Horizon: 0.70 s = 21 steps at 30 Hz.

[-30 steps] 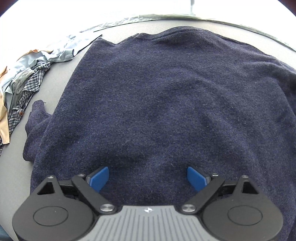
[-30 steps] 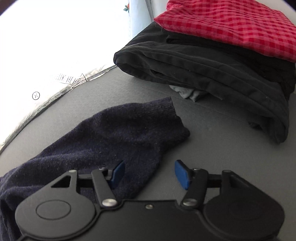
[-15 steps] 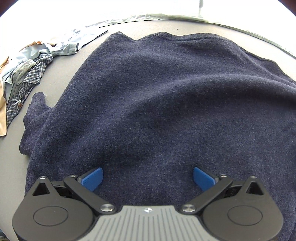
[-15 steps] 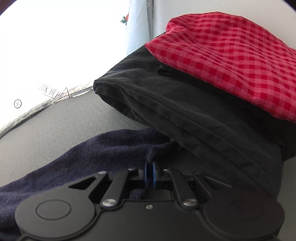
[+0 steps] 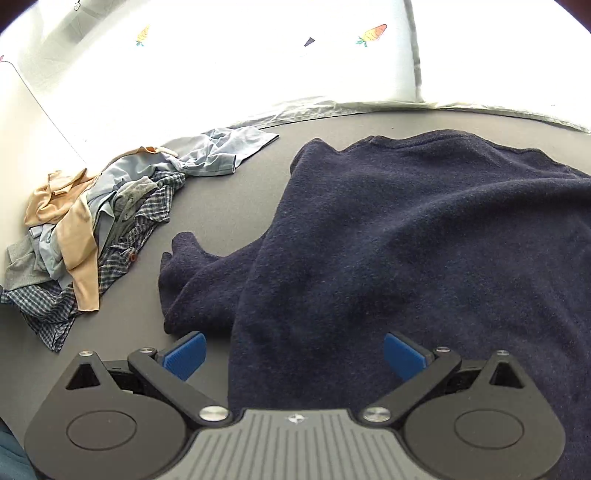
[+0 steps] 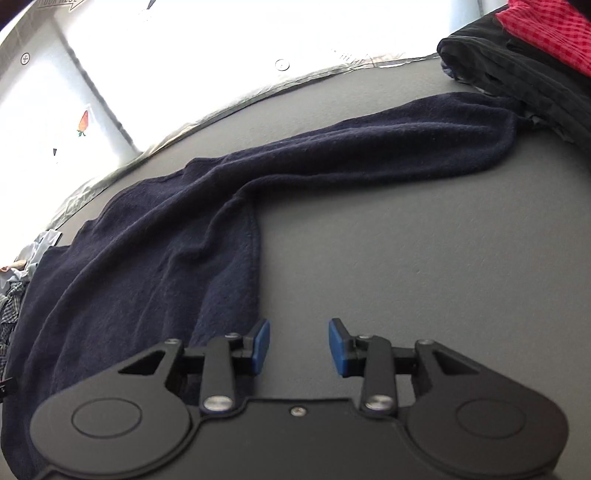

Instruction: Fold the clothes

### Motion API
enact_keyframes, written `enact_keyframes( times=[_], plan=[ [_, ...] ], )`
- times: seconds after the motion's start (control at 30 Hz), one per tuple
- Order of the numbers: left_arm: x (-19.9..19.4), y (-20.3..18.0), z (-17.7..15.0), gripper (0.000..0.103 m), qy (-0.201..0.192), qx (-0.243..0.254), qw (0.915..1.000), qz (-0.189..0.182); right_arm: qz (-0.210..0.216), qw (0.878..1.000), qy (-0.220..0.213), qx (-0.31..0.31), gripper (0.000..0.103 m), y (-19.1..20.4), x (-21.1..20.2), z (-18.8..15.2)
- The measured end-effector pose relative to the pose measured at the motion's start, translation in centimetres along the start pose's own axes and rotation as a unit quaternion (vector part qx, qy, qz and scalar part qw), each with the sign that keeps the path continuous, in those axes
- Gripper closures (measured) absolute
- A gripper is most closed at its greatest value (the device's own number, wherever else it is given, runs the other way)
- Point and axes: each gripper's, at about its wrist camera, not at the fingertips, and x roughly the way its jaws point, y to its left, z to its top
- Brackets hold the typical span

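Your navy sweater (image 5: 424,240) lies spread flat on the grey table (image 6: 424,258), its neck toward the far edge. 1 sleeve (image 6: 388,144) stretches out straight to the right, its cuff reaching the stack of folded clothes (image 6: 517,55) at the far right corner, where a red checked piece (image 6: 546,33) sits on top of black ones. The other sleeve (image 5: 195,280) lies bunched beside the body of the sweater on the left side.

Your left gripper (image 5: 293,356) hovers over the near hem with its blue fingers (image 5: 184,354) spread wide; the left one is over bare table, the right one over the cloth, and nothing is held. Your right gripper (image 6: 299,345) sits just off the sweater's right side edge, its fingers (image 6: 260,345) narrowly apart and opening, with only bare table between them.

A loose pile of unfolded clothes (image 5: 88,229) lies near the far left edge of the table, well apart from the sweater.
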Motion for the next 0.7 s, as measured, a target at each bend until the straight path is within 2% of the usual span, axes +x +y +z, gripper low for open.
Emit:
enact_keyframes(
  times=[0.1,0.17,0.27,0.3,0.33,0.37,0.4,0.43,0.47,0.5,0.6,0.67,0.7],
  plan=[
    [0.4,2.4,-2.3,0.002,0.025,-0.022,0.9993,-0.017,0.034,0.999,0.034,-0.017,0.062,2.5,-0.2,-2.5],
    [0.6,3.3,-3.9,0.002,0.04,-0.04,0.9977,-0.036,0.019,0.998,0.045,-0.037,0.057,3.5,-0.2,-3.4],
    [1.2,4.0,-5.9,0.005,0.059,-0.078,0.9928,-0.069,0.011,0.998,0.056,-0.04,0.055,3.9,-0.1,-4.4],
    [1.3,4.2,-6.4,0.012,0.062,-0.092,0.9905,-0.082,0.012,0.997,0.057,-0.045,0.061,4.1,-0.1,-4.9],
    [1.5,4.3,-6.8,0.019,0.067,-0.105,0.9875,-0.097,0.013,0.997,0.059,-0.051,0.08,4.3,-0.1,-5.2],
    [1.6,4.4,-7.1,0.039,0.072,-0.116,0.9842,-0.112,0.019,0.996,0.067,-0.058,0.091,4.4,-0.1,-5.4],
    [1.7,4.5,-7.4,0.055,0.075,-0.126,0.981,-0.127,0.017,0.996,0.063,-0.061,0.097,4.6,-0.3,-5.6],
    [1.6,4.5,-7.6,0.064,0.072,-0.132,0.9787,-0.14,0.015,0.996,0.053,-0.064,0.098,4.7,-0.8,-5.8],
    [1.4,4.3,-7.6,0.087,0.069,-0.132,0.977,-0.152,0.01,0.997,0.046,-0.066,0.098,4.7,-1.4,-5.8],
    [1.1,3.9,-7.4,0.093,0.066,-0.131,0.9758,-0.162,-0.001,0.997,0.033,-0.064,0.098,4.4,-2.4,-5.7],
    [-0.6,3.0,-6.9,0.095,0.05,-0.112,0.9749,-0.186,-0.021,0.999,-0.007,-0.029,0.099,2.3,-6.5,-5.2],
    [-1.7,3.0,-6.9,0.095,0.049,-0.118,0.9654,-0.227,-0.032,0.999,-0.02,0.0,0.099,0.5,-8.9,-5.0],
    [-1.8,2.6,-7.1,0.094,0.055,-0.116,0.9634,-0.236,-0.047,0.999,-0.009,-0.009,0.099,0.1,-8.8,-5.4]
  ],
)
